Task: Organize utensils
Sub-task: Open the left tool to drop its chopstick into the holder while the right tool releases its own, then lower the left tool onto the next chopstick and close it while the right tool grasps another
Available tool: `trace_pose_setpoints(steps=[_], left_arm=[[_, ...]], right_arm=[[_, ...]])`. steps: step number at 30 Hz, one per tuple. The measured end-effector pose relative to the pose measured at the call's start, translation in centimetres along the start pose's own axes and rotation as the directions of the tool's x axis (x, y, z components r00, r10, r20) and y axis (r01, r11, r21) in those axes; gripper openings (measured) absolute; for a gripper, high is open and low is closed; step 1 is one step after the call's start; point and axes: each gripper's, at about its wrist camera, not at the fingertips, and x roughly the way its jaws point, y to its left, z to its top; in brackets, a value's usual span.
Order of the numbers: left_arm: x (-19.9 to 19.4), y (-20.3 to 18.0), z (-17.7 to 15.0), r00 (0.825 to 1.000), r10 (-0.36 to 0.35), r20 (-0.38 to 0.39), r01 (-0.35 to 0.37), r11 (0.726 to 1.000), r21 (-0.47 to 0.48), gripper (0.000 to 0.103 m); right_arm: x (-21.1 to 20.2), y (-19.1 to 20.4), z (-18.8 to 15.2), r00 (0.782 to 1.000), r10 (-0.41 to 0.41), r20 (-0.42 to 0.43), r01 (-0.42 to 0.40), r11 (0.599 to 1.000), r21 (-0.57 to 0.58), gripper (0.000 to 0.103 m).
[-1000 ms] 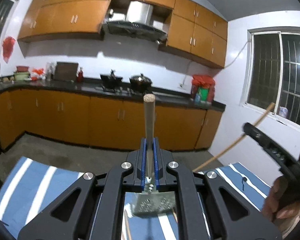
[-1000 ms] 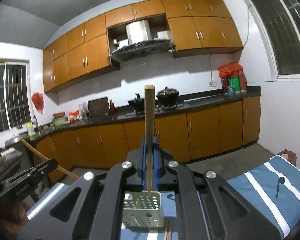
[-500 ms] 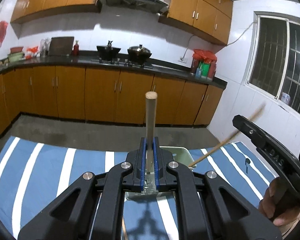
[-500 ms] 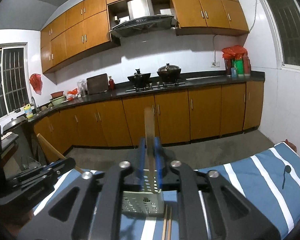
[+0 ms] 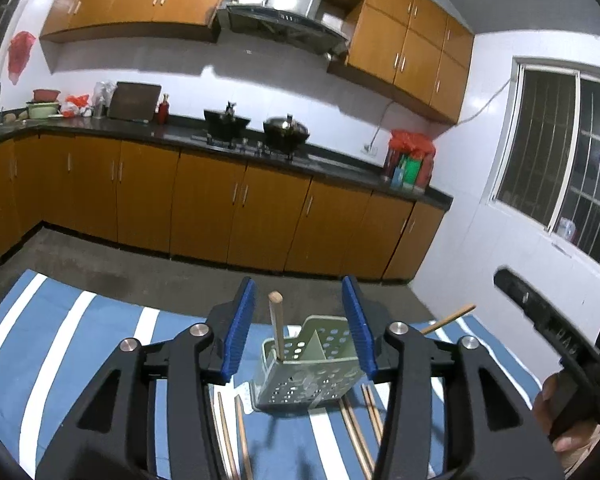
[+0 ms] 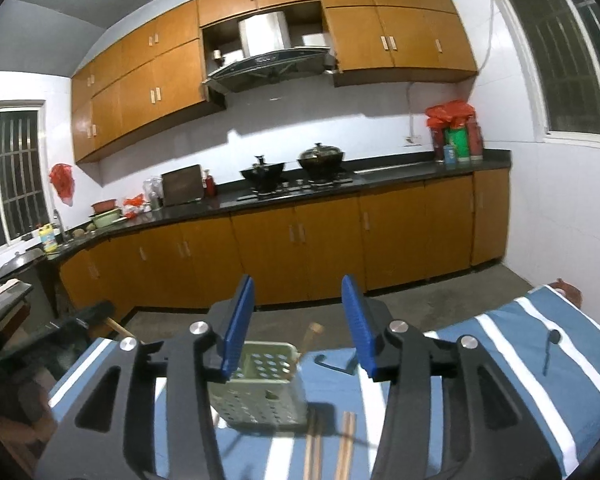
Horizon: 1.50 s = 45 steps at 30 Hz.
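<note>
Both fisheye views taken from low behind the fingers, looking forward over the striped desk [image 5: 80,344] toward the kitchen cabinets [image 5: 204,208]. Left wrist view faced slightly rightward, catching the barred window [image 5: 556,184] and the right hand-held gripper [image 5: 540,320] at its edge. Right wrist view faced slightly leftward. Shared between them: the perforated holder [image 5: 304,376] close below, chopsticks [image 6: 346,440] on the cloth, stove [image 6: 296,188] and range hood [image 6: 268,64] beyond.

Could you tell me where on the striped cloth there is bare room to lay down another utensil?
The blue-and-white striped cloth lies bare left of the green perforated utensil holder, and again toward the cloth's right end. It is crowded right around the holder: loose chopsticks lie on both sides of its base.
</note>
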Motion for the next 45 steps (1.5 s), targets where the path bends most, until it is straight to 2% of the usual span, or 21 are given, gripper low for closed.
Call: trace_pose_setpoints(steps=[4, 7, 8, 10, 12, 14, 18, 24, 26, 36, 37, 39, 41, 45], left_arm=[[-2.0, 0.9, -0.3, 0.999, 0.025, 0.047, -0.025, 1.0, -0.009, 0.051], [-2.8, 2.1, -2.0, 0.994, 0.106, 0.034, -0.106, 0.994, 0.007, 0.052], [-2.7, 2.6, -3.2, 0.989, 0.149, 0.002, -0.149, 0.989, 0.022, 0.052], [-2.1, 3.5, -4.9, 0.98, 0.19, -0.051, -0.188, 0.982, 0.034, 0.052], [-1.4, 4.6, -7.2, 0.967, 0.224, -0.118, -0.22, 0.974, 0.049, 0.052], [-0.8, 5.6, -9.4, 0.949, 0.254, -0.186, -0.247, 0.967, 0.059, 0.051], [-0.1, 6.8, -13.0, 0.921, 0.257, -0.294, -0.254, 0.966, 0.048, 0.047], [0.5, 7.4, -15.9, 0.894, 0.242, -0.377, -0.245, 0.969, 0.04, 0.043], [0.7, 7.3, -16.4, 0.889, 0.235, -0.394, -0.237, 0.971, 0.044, 0.042], [1.2, 6.8, -17.8, 0.875, 0.207, -0.438, -0.214, 0.976, 0.035, 0.037], [1.3, 6.8, -17.9, 0.874, 0.205, -0.442, -0.212, 0.977, 0.034, 0.036], [1.3, 6.8, -18.0, 0.872, 0.199, -0.447, -0.208, 0.978, 0.03, 0.035], [1.2, 6.9, -18.1, 0.872, 0.189, -0.452, -0.201, 0.979, 0.023, 0.033], [1.3, 6.7, -18.5, 0.868, 0.164, -0.468, -0.179, 0.984, 0.012, 0.027]], right_arm=[[-0.6, -2.5, -1.9, 0.996, -0.075, -0.056, 0.076, 0.997, 0.008, 0.047], [0.4, -4.7, -5.2, 0.976, -0.125, -0.18, 0.127, 0.992, 0.0, 0.047], [0.9, -5.0, -6.3, 0.967, -0.13, -0.221, 0.132, 0.991, -0.006, 0.046], [2.0, -5.3, -8.8, 0.941, -0.133, -0.31, 0.134, 0.991, -0.019, 0.041], [3.0, -5.5, -12.0, 0.906, -0.106, -0.411, 0.106, 0.994, -0.022, 0.029], [3.6, -5.2, -14.3, 0.875, -0.091, -0.475, 0.087, 0.996, -0.03, 0.023], [4.0, -4.6, -18.2, 0.829, -0.06, -0.556, 0.053, 0.998, -0.029, 0.019], [4.3, -3.4, -20.8, 0.793, -0.063, -0.606, 0.036, 0.998, -0.056, 0.015], [4.2, -3.5, -20.9, 0.797, -0.067, -0.6, 0.04, 0.998, -0.058, 0.015], [4.5, -3.2, -20.8, 0.789, -0.042, -0.613, 0.013, 0.999, -0.052, 0.012], [4.6, -3.2, -20.9, 0.783, -0.061, -0.619, 0.023, 0.997, -0.069, 0.009], [4.7, -3.4, -20.9, 0.788, -0.12, -0.604, 0.069, 0.992, -0.106, 0.008], [4.9, -4.3, -20.6, 0.786, -0.141, -0.602, 0.11, 0.99, -0.088, 0.008], [4.8, -5.4, -20.5, 0.786, -0.15, -0.6, 0.133, 0.988, -0.074, 0.008]])
